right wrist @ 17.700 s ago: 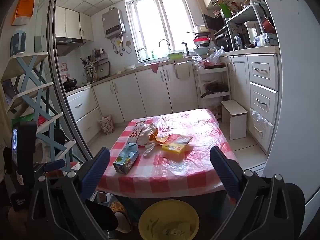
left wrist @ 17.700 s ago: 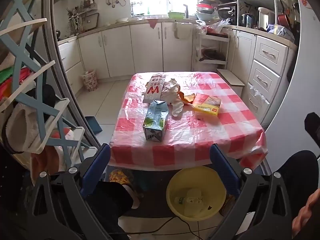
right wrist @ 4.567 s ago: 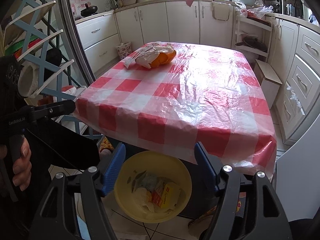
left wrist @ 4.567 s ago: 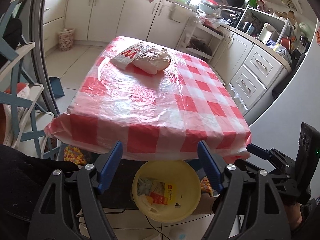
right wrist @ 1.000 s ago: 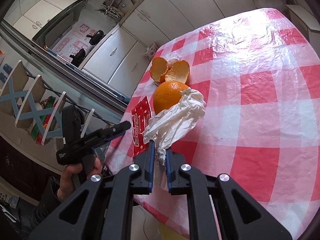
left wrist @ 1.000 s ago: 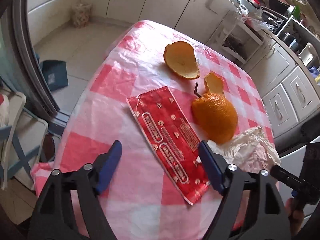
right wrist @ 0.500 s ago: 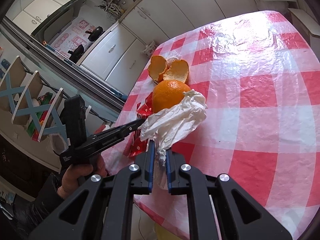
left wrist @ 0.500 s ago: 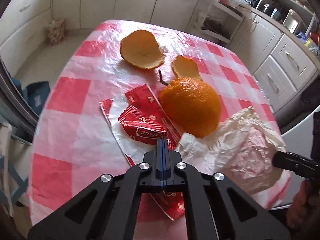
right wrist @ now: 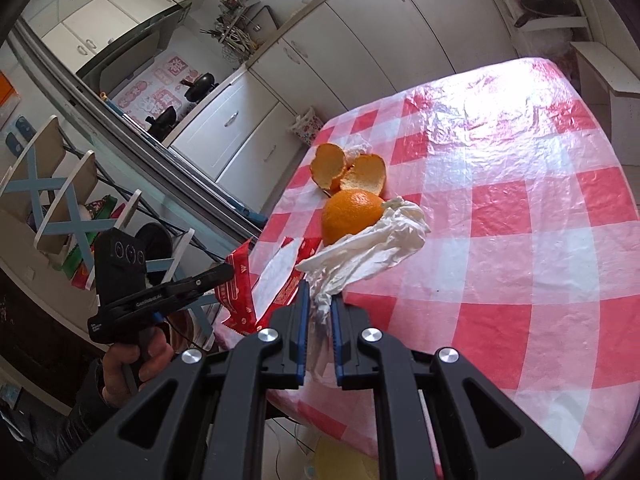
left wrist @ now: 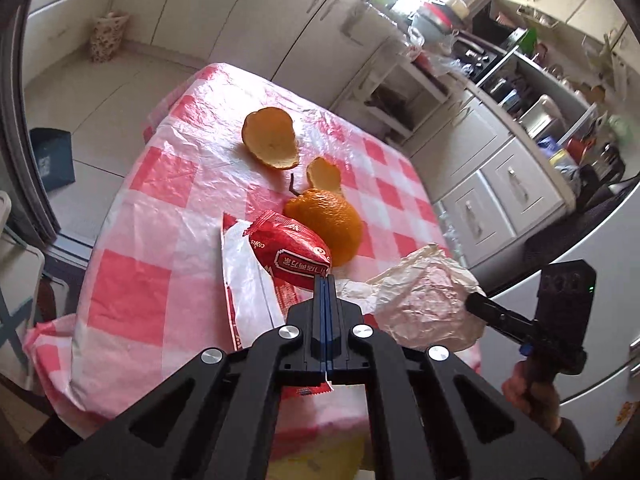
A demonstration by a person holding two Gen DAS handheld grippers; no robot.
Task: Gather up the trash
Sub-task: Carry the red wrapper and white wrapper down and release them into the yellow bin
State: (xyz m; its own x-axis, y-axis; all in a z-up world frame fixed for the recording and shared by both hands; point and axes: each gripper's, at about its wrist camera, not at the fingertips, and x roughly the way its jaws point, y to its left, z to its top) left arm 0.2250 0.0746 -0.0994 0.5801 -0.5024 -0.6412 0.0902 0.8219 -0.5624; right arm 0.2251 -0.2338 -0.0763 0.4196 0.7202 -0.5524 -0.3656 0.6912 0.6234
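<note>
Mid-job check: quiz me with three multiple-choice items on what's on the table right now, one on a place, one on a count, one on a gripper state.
1. Where is the orange relative to the peel pieces?
A. nearer the cameras
B. farther away
C. on the floor

2. How many loose peel pieces lie on the table?
A. none
B. two
C. five

3. What does the right gripper hold?
A. nothing
B. orange
C. crumpled white paper

Key: A, the orange sits nearer than the peel pieces; B, both show on the table; C, the right gripper pinches the crumpled white paper.
</note>
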